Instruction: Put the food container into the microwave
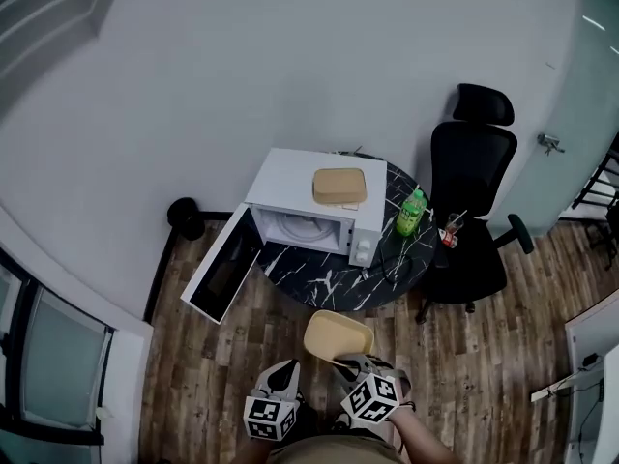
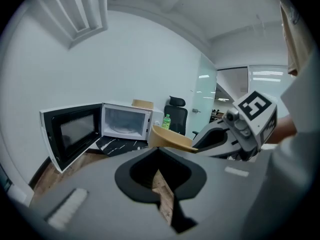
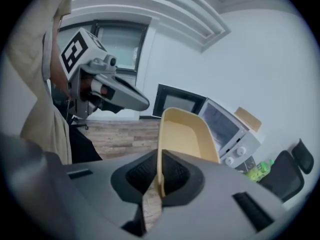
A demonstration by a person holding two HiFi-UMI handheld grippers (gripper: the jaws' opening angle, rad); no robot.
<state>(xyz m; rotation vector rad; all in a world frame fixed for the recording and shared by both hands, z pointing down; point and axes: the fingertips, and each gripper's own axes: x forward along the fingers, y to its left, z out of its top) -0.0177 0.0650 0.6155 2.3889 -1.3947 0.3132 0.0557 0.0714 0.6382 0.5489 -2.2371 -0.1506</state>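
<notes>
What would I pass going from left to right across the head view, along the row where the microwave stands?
microwave door, swung open → microwave → green bottle → black office chair

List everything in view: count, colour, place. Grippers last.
microwave: one, white, door open, on the table
table: one, black marbled, round, by the wall
box: one, tan, on top of the microwave
container: one, tan, open, held above the floor short of the table
bottle: one, green, on the table right of the microwave
red object: one, small, at the table's right edge by the chair; too small to identify
chair: one, black, right of the table
round object: one, black, on the floor left of the microwave
left gripper: one, grey, shut, empty
right gripper: one, grey, shut on the container's rim
</notes>
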